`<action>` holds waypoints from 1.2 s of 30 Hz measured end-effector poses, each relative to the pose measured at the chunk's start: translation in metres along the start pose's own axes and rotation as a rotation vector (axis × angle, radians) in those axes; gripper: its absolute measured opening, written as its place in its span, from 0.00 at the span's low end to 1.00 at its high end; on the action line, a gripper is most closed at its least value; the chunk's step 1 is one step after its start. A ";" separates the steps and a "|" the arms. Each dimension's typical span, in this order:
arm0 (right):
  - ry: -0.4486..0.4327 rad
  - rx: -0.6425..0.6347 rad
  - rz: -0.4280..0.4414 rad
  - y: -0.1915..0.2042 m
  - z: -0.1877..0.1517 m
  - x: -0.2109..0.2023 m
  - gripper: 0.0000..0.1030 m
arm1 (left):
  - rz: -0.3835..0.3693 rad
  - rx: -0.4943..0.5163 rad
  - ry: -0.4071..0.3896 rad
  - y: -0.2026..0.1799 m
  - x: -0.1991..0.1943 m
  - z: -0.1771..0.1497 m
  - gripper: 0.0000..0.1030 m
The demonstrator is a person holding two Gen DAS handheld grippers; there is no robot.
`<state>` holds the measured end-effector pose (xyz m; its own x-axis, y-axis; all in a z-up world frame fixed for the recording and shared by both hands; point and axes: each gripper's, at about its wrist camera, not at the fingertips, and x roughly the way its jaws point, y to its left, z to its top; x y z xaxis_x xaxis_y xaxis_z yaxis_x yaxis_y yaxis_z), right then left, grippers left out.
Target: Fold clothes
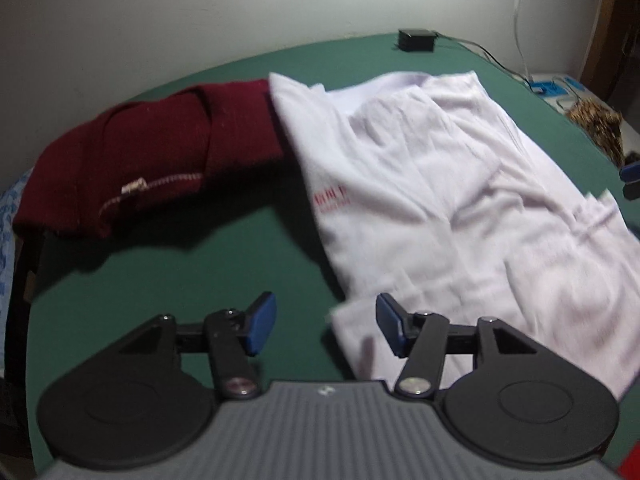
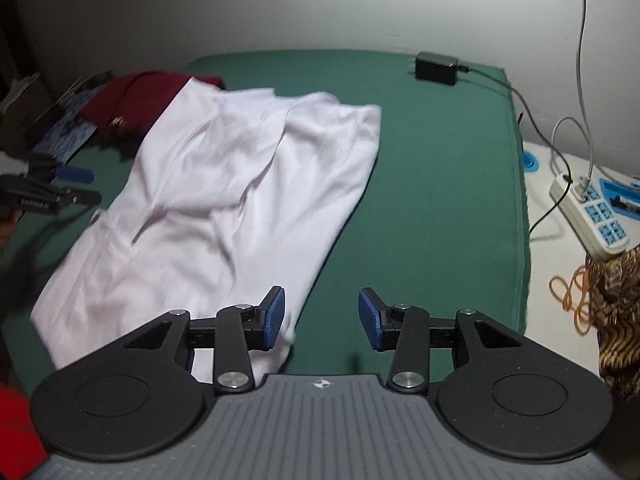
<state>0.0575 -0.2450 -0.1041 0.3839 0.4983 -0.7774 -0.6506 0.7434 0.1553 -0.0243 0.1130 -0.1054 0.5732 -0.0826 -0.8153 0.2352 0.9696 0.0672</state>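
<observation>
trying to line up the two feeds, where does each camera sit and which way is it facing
Left wrist: sits on the left gripper, looking forward and down over the green surface at the white shirt and maroon garment; its own open blue-padded fingers show, nothing between them.
Right wrist: sits on the right gripper, angled down at the shirt's other edge, the black adapter and power strip; its own open fingers show, the left gripper at frame left.
Shared: shirt, maroon garment, green surface, adapter, wall.

Each camera sits behind my fingers (image 1: pixel 264 326), tilted down, close over the green table (image 2: pixel 440 200); both views share the white shirt (image 1: pixel 440 200) ahead
</observation>
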 end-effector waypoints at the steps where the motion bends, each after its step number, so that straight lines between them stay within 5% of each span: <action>1: 0.033 0.022 0.029 0.004 -0.014 -0.007 0.43 | -0.020 0.013 0.020 -0.005 -0.010 -0.014 0.56; 6: 0.146 0.095 0.122 0.034 -0.074 -0.030 0.43 | -0.139 0.026 0.124 -0.030 -0.038 -0.063 0.56; 12: 0.075 -0.099 0.028 0.084 -0.103 -0.023 0.43 | -0.171 0.048 0.143 -0.060 -0.043 -0.089 0.58; 17: -0.024 -0.179 -0.012 0.095 -0.116 -0.017 0.49 | -0.117 0.062 0.060 -0.076 -0.040 -0.092 0.61; 18: -0.055 -0.168 -0.020 0.094 -0.117 -0.016 0.47 | -0.104 0.057 0.044 -0.078 -0.039 -0.092 0.54; 19: -0.081 -0.167 -0.040 0.094 -0.118 -0.014 0.35 | -0.098 0.045 0.033 -0.078 -0.039 -0.091 0.38; 20: -0.090 -0.156 -0.044 0.094 -0.118 -0.014 0.20 | -0.103 0.022 0.031 -0.076 -0.039 -0.090 0.31; 22: -0.103 -0.132 -0.047 0.094 -0.116 -0.014 0.14 | -0.111 -0.017 0.026 -0.073 -0.040 -0.088 0.18; 29: -0.142 0.013 0.043 0.078 -0.098 -0.033 0.12 | -0.139 -0.078 -0.037 -0.070 -0.057 -0.076 0.15; 36: -0.261 0.150 0.100 0.049 -0.049 -0.038 0.12 | -0.142 -0.152 -0.162 -0.044 -0.057 -0.023 0.14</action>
<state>-0.0211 -0.2490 -0.0971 0.4904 0.6557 -0.5741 -0.5971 0.7326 0.3267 -0.0854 0.0802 -0.0747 0.6636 -0.2442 -0.7071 0.2089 0.9681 -0.1383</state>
